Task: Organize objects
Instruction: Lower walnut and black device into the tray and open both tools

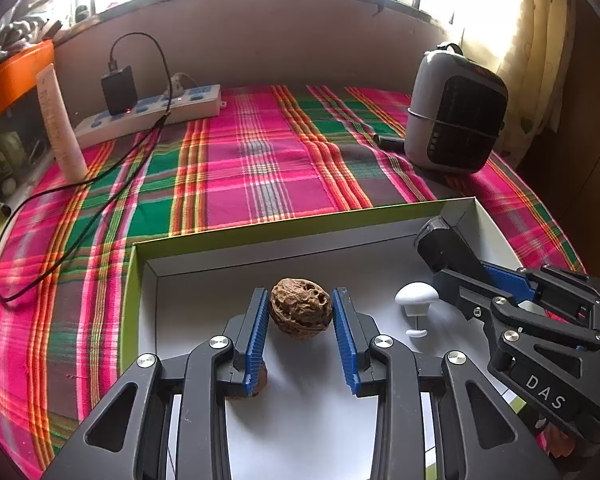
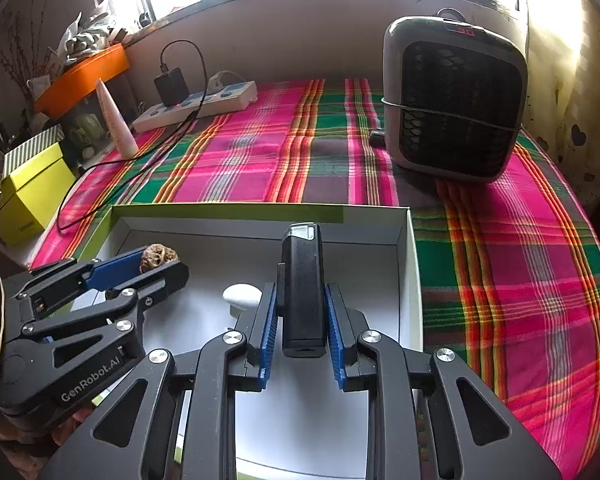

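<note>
Second walnut (image 1: 260,382) (mostly hidden) behind left tool (image 1: 301,314)

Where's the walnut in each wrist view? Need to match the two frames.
Left wrist view: walnut sits lower centre, between the left hand-held gripper fingers, on the white box floor.
Right wrist view: walnut is at mid-left, partly hidden behind the left hand-held gripper's finger.
Shared landmark: the white mushroom-shaped knob lies in the box to the walnut's right in both views.
</note>
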Motion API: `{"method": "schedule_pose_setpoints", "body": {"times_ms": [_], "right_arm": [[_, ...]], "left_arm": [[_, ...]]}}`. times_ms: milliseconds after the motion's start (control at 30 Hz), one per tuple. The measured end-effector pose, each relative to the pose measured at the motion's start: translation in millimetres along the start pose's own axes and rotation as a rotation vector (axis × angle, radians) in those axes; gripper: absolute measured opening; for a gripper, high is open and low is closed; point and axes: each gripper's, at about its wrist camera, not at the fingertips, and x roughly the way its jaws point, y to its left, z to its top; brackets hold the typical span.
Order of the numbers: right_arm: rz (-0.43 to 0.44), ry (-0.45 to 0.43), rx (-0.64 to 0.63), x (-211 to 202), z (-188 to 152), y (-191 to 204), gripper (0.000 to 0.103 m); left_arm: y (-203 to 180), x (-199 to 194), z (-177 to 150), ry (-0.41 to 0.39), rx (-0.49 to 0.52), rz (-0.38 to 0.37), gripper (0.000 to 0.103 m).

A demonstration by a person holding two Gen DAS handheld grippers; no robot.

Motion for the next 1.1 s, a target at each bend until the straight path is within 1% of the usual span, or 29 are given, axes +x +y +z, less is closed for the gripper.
{"method": "schedule_pose_setpoints", "body": {"times_ms": [567, 1100], "right_arm": [[-0.005, -0.005, -0.001, 2.2, -0.2, -0.4, 0.024], [0.008, -0.016, 0.006, 1.2, 0.4, -1.9, 0.024]], "left_arm": [[-2.2, 6.2, 0.6, 0.015, 0.016, 0.02, 0.031], [-2.8, 7.0, 0.1, 0.016, 0.01, 0.018, 0.031]]}}
